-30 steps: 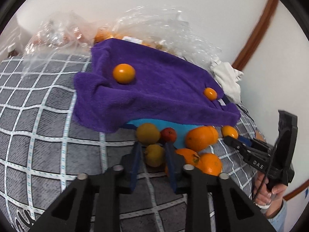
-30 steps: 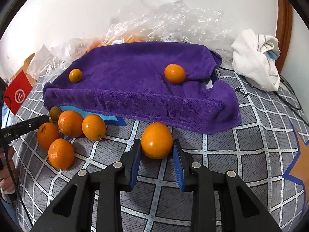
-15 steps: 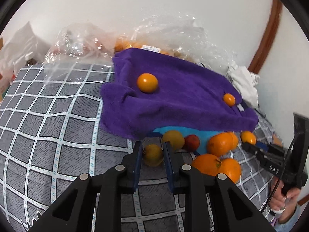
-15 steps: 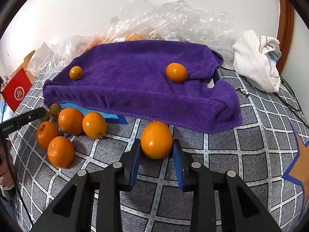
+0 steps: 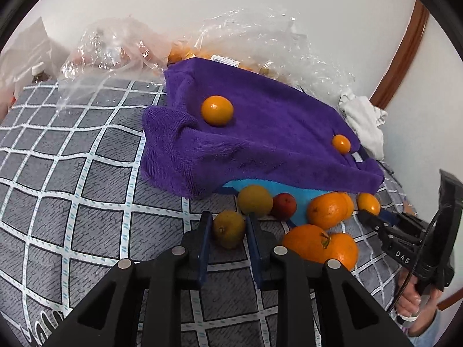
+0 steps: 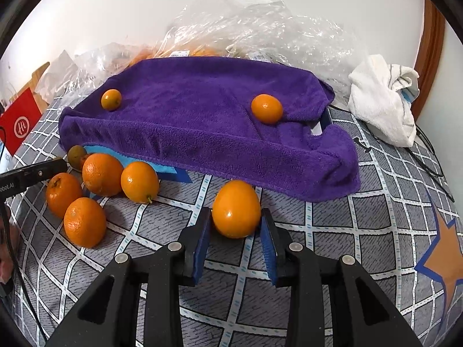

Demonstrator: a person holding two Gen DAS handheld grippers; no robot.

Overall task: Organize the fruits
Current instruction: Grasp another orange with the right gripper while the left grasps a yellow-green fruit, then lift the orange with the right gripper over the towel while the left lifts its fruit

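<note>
Holding fruit in both: left gripper (image 5: 227, 228) jaws clench a yellowish citrus (image 5: 229, 228), right gripper (image 6: 235, 227) jaws an orange (image 6: 236, 208). Lift straight, then carry toward the purple towel (image 6: 202, 121) at 12 o'clock.

ahead: purple towel (image 6: 202, 121) blocks | left: orange cluster (image 6: 101, 185) | right: bare checked cloth (image 6: 376, 231)
</note>
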